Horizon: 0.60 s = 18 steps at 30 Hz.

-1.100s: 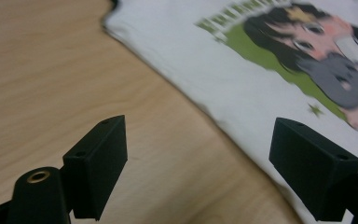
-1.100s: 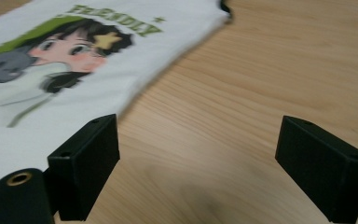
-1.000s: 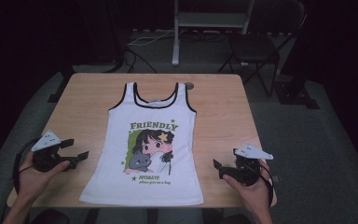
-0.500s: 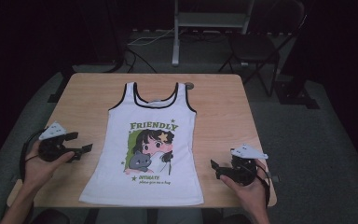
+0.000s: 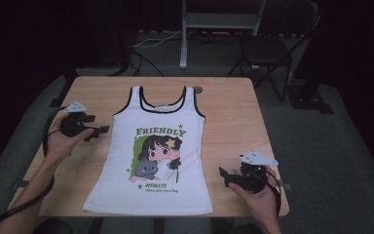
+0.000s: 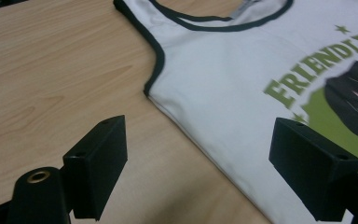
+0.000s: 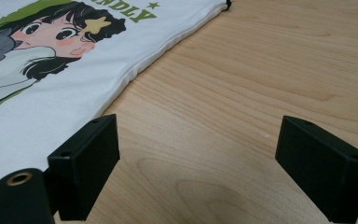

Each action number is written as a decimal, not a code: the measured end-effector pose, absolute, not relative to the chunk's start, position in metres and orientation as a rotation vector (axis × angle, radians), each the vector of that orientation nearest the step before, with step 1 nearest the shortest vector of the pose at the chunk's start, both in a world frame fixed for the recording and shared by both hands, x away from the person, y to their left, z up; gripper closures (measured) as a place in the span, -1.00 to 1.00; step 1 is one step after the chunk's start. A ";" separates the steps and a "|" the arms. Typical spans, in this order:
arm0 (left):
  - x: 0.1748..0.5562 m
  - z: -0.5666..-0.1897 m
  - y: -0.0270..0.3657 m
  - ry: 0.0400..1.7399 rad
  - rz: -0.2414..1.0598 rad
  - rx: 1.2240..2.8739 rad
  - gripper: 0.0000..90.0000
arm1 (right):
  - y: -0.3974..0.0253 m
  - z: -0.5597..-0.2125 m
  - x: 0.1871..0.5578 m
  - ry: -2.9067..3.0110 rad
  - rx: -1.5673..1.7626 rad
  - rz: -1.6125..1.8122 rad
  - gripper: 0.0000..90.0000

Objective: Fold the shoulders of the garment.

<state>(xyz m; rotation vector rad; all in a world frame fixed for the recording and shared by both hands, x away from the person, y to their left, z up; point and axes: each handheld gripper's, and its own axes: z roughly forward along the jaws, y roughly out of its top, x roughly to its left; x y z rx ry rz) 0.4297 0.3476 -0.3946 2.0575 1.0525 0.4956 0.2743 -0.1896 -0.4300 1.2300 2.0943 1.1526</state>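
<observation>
I see a white tank top [image 5: 158, 156] lying flat and face up on the wooden worktop [image 5: 229, 117], neck toward the far edge and hem near my side. It has dark trim at the neck and armholes, the green word "FRIENDLY", and a cartoon girl with a grey cat printed on the front. My left hand-held gripper [image 5: 96, 132] sits just beside the shirt's left edge, about level with the armhole, held in the left hand [image 5: 61, 141]; in the left gripper view [image 6: 200, 163] its jaws stand wide apart with nothing between them but bare wood and the shirt's side seam below the armhole. My right hand-held gripper [image 5: 225, 176] rests near the front right corner of the worktop, a little apart from the shirt's right edge, in the right hand [image 5: 258, 197]; in the right gripper view [image 7: 200, 163] its jaws are likewise spread wide and empty over bare wood, with the shirt's edge off to the left. A dark folding chair [image 5: 272, 46] stands beyond the worktop.
</observation>
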 end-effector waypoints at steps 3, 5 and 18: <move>0.440 -0.395 0.345 1.068 0.486 2.054 -0.59 | -0.189 -0.430 0.274 2.096 1.225 1.153 -0.71; 0.446 -0.393 0.342 1.067 0.482 2.047 -0.59 | -0.189 -0.430 0.274 2.096 1.225 1.153 -0.71; 0.494 -0.366 0.315 1.069 0.501 2.017 -0.59 | -0.187 -0.433 0.275 2.112 1.225 1.149 -0.71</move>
